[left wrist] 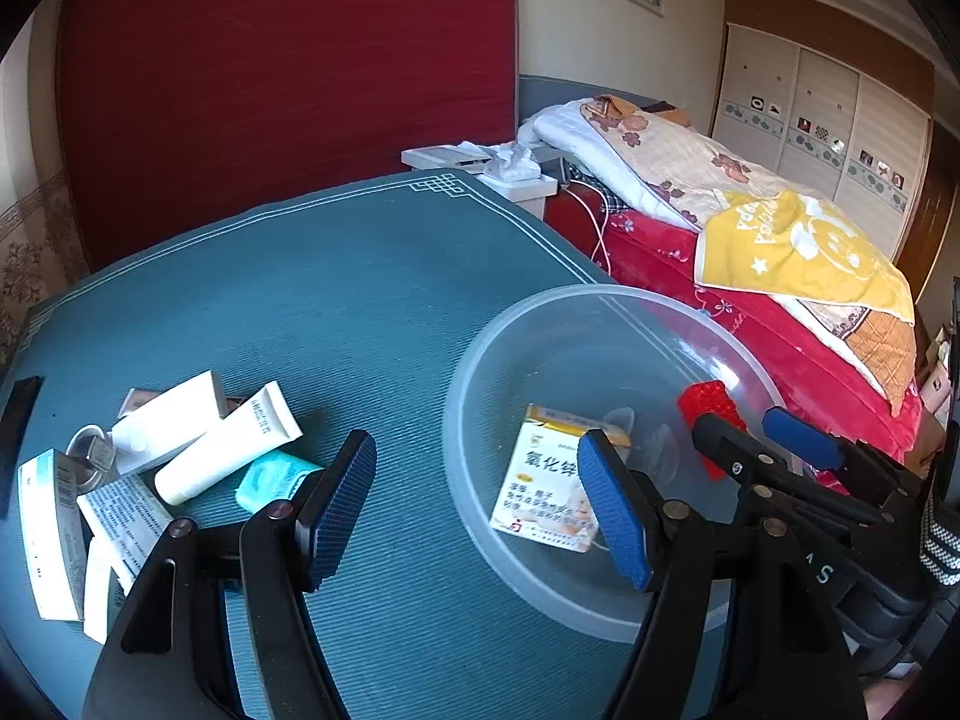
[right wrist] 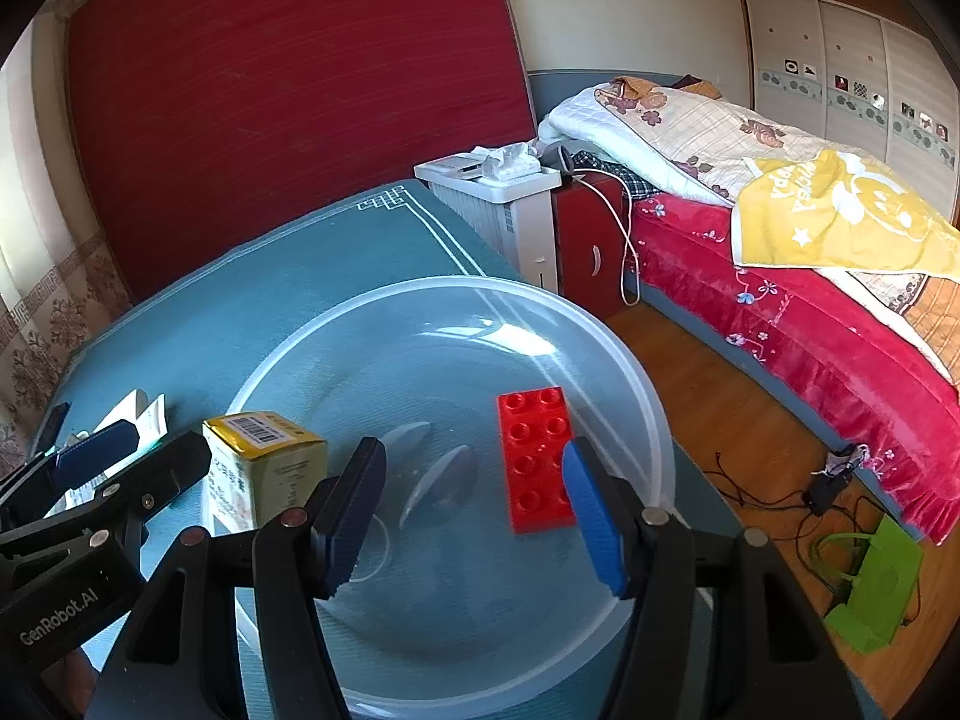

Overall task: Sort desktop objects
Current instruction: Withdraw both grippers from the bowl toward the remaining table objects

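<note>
On the teal tabletop [left wrist: 360, 300] a clear plastic bowl [right wrist: 600, 348] already holds a red toy brick [right wrist: 534, 462] lying flat, studs up, and a yellow-and-white medicine box [right wrist: 264, 468] resting at the bowl's left side. The right gripper [right wrist: 477, 516] hangs over the bowl with its fingers apart and nothing between them; the brick sits just beyond and beside the right-hand finger, not pinched. The left gripper [left wrist: 474, 510] also has its fingers spread wide and empty, one over the bare tabletop, the other over the bowl's rim in front of the box. What is left to sort lies in a loose heap at the far left: two white tubes [left wrist: 228, 450] crossed over each other, a small teal packet [left wrist: 270, 477], a silver-grey carton [left wrist: 54, 534] and a printed leaflet [left wrist: 126, 510]. The tubes look light and soft, likely to dent and slide if squeezed at the belly, so the stiffer cap end or crimped tail seems the better hold. The cartons should be light and stiff; pinching across their narrow faces ought to serve. The leaflet is thin and probably awkward to lift flat.
</note>
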`<state>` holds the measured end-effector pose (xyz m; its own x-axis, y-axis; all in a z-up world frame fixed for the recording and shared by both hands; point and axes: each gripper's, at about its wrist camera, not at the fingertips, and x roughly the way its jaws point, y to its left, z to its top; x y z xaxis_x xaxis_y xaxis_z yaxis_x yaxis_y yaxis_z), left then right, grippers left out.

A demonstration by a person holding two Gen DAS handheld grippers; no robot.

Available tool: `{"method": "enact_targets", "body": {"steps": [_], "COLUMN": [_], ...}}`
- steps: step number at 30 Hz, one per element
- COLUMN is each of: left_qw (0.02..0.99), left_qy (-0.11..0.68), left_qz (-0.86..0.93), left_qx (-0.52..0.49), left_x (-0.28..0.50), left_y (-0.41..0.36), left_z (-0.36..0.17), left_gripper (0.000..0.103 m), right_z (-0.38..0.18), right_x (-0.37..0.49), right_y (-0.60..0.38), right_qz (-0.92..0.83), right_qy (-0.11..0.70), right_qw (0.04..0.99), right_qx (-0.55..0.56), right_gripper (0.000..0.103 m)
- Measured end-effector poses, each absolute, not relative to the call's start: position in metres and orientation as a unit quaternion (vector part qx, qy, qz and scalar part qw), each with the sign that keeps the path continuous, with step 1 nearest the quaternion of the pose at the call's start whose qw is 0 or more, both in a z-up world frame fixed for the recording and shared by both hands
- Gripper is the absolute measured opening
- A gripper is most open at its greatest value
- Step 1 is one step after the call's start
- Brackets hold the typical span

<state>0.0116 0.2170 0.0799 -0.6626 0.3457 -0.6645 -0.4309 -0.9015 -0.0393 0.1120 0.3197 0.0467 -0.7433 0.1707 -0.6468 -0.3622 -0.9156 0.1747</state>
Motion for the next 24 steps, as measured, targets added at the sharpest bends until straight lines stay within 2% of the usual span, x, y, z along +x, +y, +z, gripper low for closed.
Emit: {"method": "enact_targets", "body": {"steps": [24], "left_qw": [0.167], "left_qy": [0.031], "left_qz": [0.916], "left_qx": [-0.364], "left_x": [0.003], "left_y": [0.151], "left_z": [0.074], "left_gripper": [0.073], "right_z": [0.054], "right_x": [0.095], "right_y": [0.257], "right_qz": [0.930], "right_qy": [0.114], "right_qw": [0.105], "right_qx": [-0.332], "right_gripper": [0.072]}}
